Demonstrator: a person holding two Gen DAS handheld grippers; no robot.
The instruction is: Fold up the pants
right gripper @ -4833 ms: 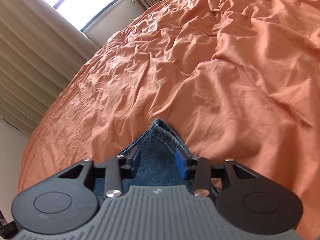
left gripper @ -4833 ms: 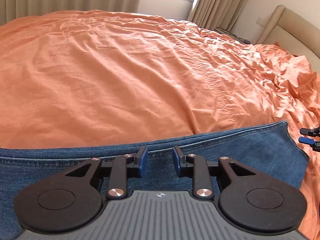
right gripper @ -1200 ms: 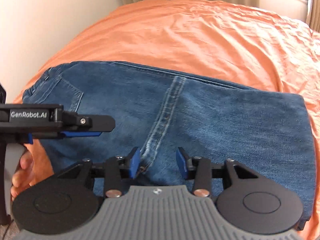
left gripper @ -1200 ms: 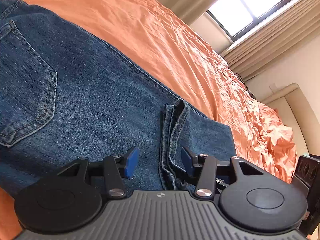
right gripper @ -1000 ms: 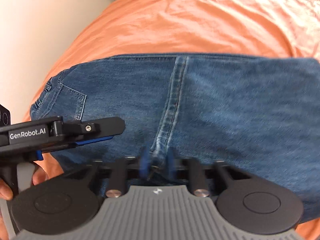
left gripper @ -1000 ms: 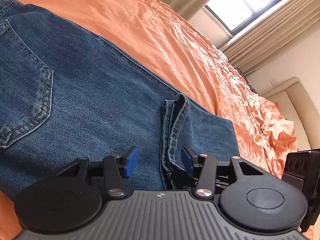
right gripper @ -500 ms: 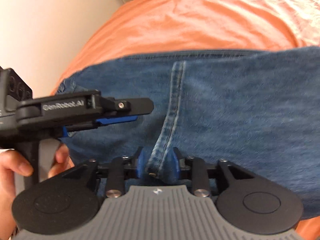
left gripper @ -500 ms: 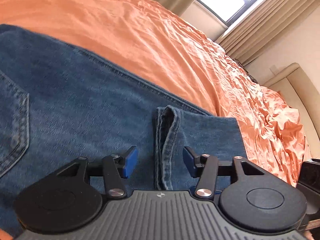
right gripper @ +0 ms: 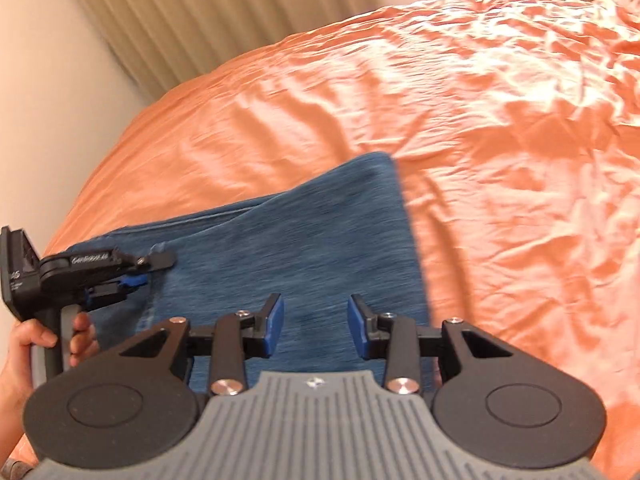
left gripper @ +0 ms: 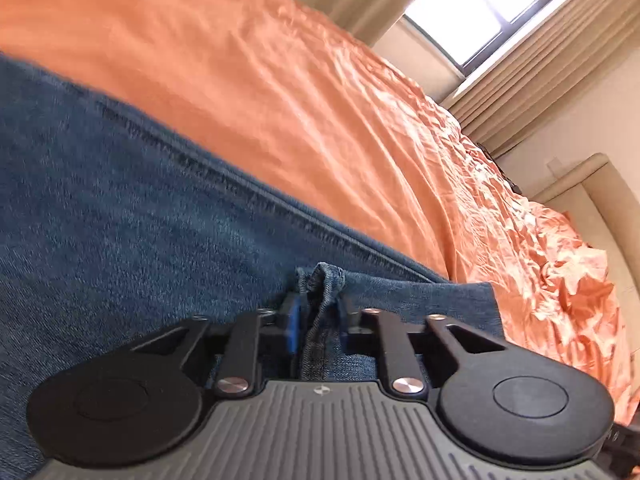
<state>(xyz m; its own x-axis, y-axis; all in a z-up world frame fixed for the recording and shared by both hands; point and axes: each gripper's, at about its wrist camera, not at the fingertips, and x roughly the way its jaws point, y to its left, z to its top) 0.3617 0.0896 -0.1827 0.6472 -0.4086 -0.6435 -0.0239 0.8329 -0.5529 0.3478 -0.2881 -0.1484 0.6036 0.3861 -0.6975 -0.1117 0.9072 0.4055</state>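
Blue jeans [left gripper: 120, 220] lie folded on the orange bed [left gripper: 320, 100]. In the left wrist view my left gripper [left gripper: 318, 316] is shut on a raised ridge of the hem [left gripper: 326, 280], and denim bunches between its pads. In the right wrist view the jeans [right gripper: 320, 232] reach away to a straight folded edge. My right gripper [right gripper: 316, 324] hovers over the near part of them, open, with nothing between its blue pads. The same view shows the left gripper [right gripper: 154, 266] at the far left, held by a hand [right gripper: 36, 340] at the cloth's edge.
The rumpled orange bedcover [right gripper: 500, 160] spreads beyond the jeans to the right and far side. A beige headboard [left gripper: 592, 184] stands at the right, with a window [left gripper: 472, 8] behind. Curtains [right gripper: 200, 20] and a pale wall [right gripper: 48, 80] bound the bed's left side.
My left gripper moved forward and shut on the hem ridge it straddled. My right gripper let go of the seam, opened, and swung right towards the folded end.
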